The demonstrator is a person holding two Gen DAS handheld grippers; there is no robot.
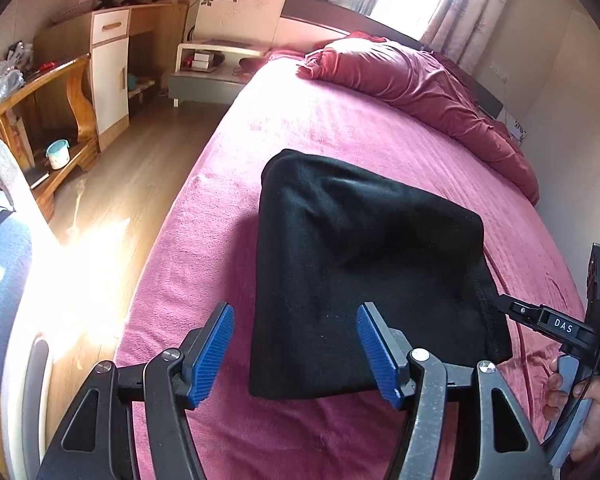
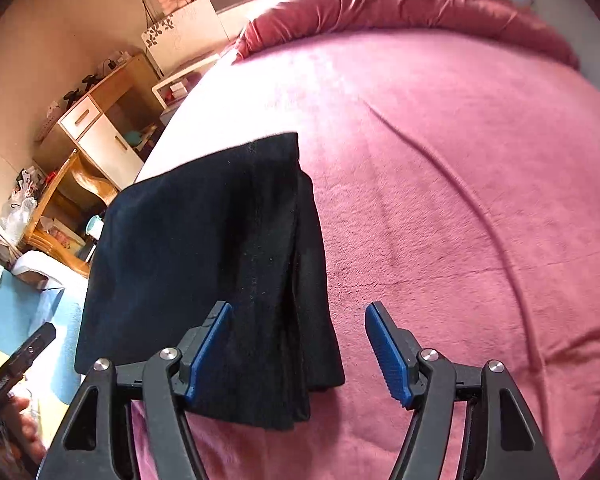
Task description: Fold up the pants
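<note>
The black pants point(image 1: 360, 272) lie folded into a compact stack on the pink bed cover point(image 1: 228, 184). In the right wrist view the pants point(image 2: 204, 264) show layered folded edges on their right side. My left gripper point(image 1: 296, 350) is open and empty, just above the near edge of the stack. My right gripper point(image 2: 298, 354) is open and empty, over the stack's near right corner. The right gripper also shows in the left wrist view point(image 1: 556, 324), at the stack's right edge, held by a hand. The left gripper's tip shows in the right wrist view point(image 2: 24, 352).
A crumpled red duvet point(image 1: 420, 84) lies at the head of the bed. Left of the bed are wooden floor point(image 1: 112, 200), a wooden desk point(image 1: 56, 92), a white cabinet point(image 1: 110, 68) and a nightstand point(image 1: 208, 76). A chair back point(image 1: 16, 208) stands near left.
</note>
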